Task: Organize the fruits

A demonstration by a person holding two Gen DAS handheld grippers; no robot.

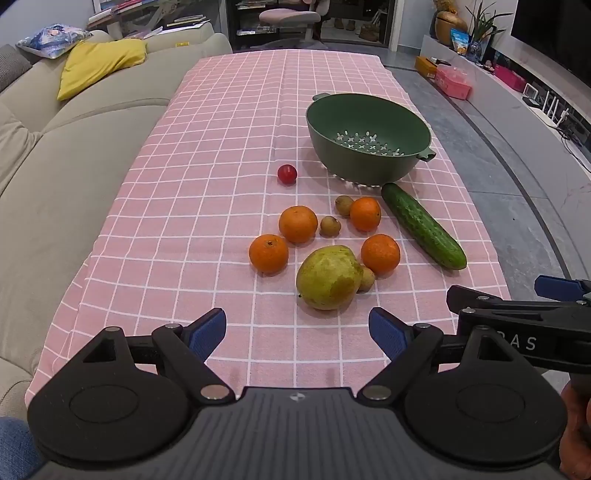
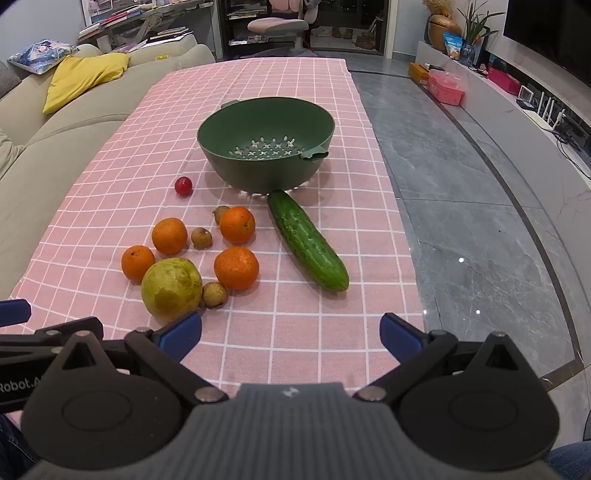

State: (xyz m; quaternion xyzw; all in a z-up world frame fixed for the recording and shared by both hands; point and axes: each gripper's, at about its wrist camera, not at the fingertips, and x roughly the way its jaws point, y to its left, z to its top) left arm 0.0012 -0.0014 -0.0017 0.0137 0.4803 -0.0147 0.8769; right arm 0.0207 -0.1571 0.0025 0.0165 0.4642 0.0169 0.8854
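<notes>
An empty green colander (image 1: 369,110) (image 2: 266,122) stands on the pink checked tablecloth (image 1: 221,129) (image 2: 325,332). In front of it lie a cucumber (image 1: 423,225) (image 2: 306,240), several oranges (image 1: 298,223) (image 2: 236,267), a large yellow-green pear-like fruit (image 1: 328,277) (image 2: 171,290), small brown fruits (image 1: 330,226) (image 2: 201,238) and a small red fruit (image 1: 287,174) (image 2: 183,185). My left gripper (image 1: 297,332) hovers open just short of the big fruit. My right gripper (image 2: 291,334) is open over bare cloth, near the cucumber's end. Neither holds anything.
A beige sofa (image 1: 74,147) with a yellow cushion (image 1: 99,62) runs along the table's left side. Grey floor (image 2: 461,203) and a low shelf with boxes (image 2: 445,86) lie to the right. An office chair (image 1: 284,18) stands beyond the far table edge.
</notes>
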